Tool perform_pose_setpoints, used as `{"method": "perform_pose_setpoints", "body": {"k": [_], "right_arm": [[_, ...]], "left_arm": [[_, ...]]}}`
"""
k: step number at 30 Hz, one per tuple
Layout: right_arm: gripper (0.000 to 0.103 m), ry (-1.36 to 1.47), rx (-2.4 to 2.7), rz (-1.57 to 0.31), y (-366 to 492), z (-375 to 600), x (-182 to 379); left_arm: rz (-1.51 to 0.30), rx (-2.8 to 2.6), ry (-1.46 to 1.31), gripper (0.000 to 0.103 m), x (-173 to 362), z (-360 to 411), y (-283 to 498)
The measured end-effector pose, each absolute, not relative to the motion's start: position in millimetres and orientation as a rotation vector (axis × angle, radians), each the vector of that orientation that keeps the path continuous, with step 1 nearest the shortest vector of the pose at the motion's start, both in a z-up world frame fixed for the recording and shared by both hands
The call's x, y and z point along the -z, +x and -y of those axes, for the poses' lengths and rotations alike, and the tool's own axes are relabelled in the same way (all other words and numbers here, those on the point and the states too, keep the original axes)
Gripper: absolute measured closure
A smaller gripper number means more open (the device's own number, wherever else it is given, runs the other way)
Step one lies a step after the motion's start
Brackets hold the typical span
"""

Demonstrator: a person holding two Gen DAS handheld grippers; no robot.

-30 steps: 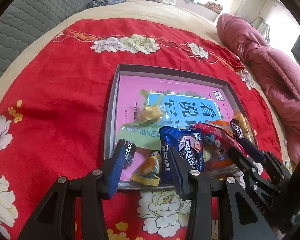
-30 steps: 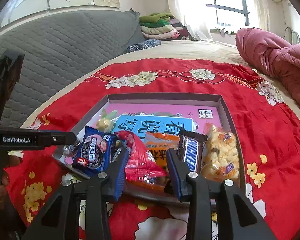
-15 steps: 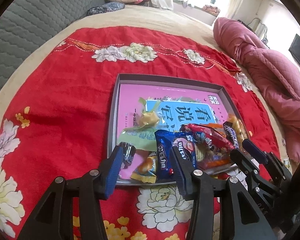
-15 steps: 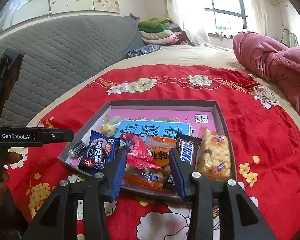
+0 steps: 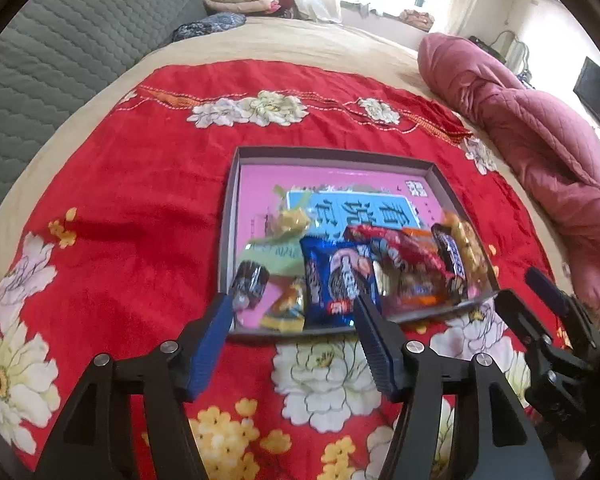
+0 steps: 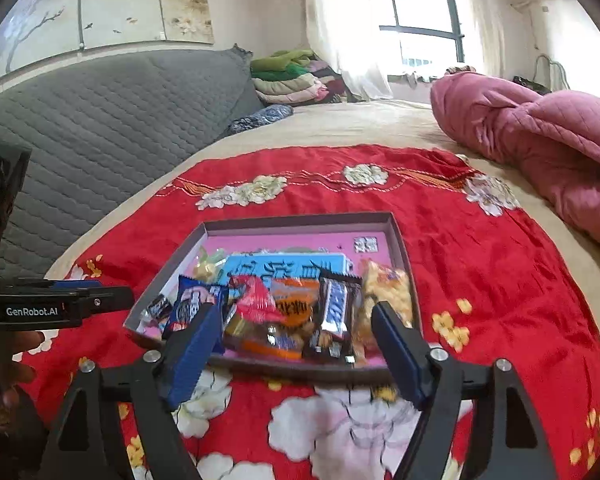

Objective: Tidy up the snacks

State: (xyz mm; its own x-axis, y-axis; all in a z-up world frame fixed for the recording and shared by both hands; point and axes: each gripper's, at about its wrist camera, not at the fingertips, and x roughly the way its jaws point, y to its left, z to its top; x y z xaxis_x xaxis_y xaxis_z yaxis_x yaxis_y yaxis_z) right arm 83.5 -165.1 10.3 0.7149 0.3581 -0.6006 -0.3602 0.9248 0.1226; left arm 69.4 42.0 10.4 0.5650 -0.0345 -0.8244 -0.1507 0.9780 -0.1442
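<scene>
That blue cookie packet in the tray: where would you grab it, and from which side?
Probably by its near crimped end, coming from the tray's near side. The blue cookie packet lies flat with that end toward the left gripper, whose jaws are opening, empty; other snacks crowd its right.

Left hand-held gripper (image 5: 294, 312) jaws opening, empty, right hand-held gripper (image 6: 294, 326) likewise

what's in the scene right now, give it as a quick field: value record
surface: red floral cloth on a bed
container: shallow grey tray, pink book inside
snacks: blue cookie pack, red packet, dark chocolate bar, all in the tray's near end
left hand-held gripper: opening, empty
right hand-held gripper: opening, empty
</scene>
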Motion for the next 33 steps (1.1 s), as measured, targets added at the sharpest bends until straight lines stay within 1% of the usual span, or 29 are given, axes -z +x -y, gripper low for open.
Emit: {"method": "perform_pose_setpoints", "body": {"k": [2,7,18,33], "right_arm": [[0.015,-0.007,-0.385,-0.676,73,168,-11],[0.012,0.005,-0.353,-0.736,55,174,-9],[0.011,-0.063,-0.288,-0.781,30,173,-5],[0.010,-0.049,-0.251,-0.799,34,180,3]], "left_arm": [[-0.985,-0.071,-0.219,0.038,-7,-40,63],[-1.008,-0.071,-0.198,0.038,0,-28,45],[-1.085,-0.038,-0.173,0.038,16,-5,12],[-1.088,-0.035,-0.193,0.038,15,-12,13]]}}
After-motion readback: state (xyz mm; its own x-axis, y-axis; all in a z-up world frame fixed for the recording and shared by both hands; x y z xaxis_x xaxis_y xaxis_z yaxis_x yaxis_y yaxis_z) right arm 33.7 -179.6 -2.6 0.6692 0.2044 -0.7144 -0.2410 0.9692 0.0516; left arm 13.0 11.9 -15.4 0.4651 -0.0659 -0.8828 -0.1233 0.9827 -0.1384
